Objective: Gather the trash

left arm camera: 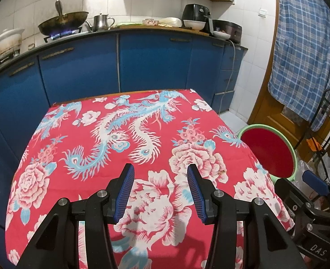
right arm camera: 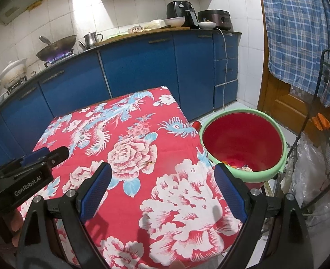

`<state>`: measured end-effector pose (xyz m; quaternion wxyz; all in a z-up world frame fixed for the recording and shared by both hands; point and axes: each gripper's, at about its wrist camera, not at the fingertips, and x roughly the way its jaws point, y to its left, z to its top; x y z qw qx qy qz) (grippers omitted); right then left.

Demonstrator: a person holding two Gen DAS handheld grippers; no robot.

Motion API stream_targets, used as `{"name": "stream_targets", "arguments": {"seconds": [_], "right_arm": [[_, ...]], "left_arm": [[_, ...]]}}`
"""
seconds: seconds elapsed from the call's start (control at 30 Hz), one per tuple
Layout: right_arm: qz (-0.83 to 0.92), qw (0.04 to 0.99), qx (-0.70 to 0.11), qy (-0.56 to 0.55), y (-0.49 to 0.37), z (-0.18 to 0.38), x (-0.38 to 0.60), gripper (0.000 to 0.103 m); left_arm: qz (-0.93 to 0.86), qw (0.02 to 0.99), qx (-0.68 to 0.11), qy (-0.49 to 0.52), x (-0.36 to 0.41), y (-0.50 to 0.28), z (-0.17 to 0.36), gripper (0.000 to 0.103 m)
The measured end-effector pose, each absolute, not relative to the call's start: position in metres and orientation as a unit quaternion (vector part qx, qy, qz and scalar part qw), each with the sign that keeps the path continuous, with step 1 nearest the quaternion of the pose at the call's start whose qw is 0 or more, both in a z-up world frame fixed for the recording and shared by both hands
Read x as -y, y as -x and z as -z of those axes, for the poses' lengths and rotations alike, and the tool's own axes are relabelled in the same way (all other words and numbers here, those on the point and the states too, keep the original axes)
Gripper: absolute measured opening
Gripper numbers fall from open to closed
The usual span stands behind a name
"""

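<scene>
A table with a red flowered cloth point(left arm camera: 129, 139) fills both views point(right arm camera: 129, 157). A tiny brown scrap point(left arm camera: 222, 171) lies on the cloth near its right edge; it also shows in the right wrist view point(right arm camera: 148, 162). A red bin with a green rim point(right arm camera: 243, 143) stands on the floor right of the table, with some trash at its bottom point(right arm camera: 241, 167); its rim shows in the left wrist view point(left arm camera: 277, 132). My left gripper point(left arm camera: 160, 170) is open and empty over the cloth. My right gripper point(right arm camera: 162, 172) is open and empty over the table's right corner.
Blue kitchen cabinets point(left arm camera: 142, 62) stand behind the table. A wok point(left arm camera: 62, 22) sits on a lit burner on the counter, with a kettle point(left arm camera: 101, 22) and an air fryer point(left arm camera: 197, 14). A black wire rack with plastic bags point(right arm camera: 317, 168) stands at the right.
</scene>
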<state>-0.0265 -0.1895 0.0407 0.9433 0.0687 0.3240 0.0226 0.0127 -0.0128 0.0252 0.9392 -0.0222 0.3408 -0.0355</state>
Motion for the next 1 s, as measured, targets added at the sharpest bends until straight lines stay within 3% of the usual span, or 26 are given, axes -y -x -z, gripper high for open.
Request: {"name": "stream_targets", "arguments": {"seconds": [1.0], "right_arm": [[-0.020, 0.946, -0.317, -0.061, 0.0277, -0.0393, 0.1874, 0.092]], "left_arm": [[0.032, 0.940, -0.338, 0.023, 0.0114, -0.0109, -0.0257, 0.050]]}}
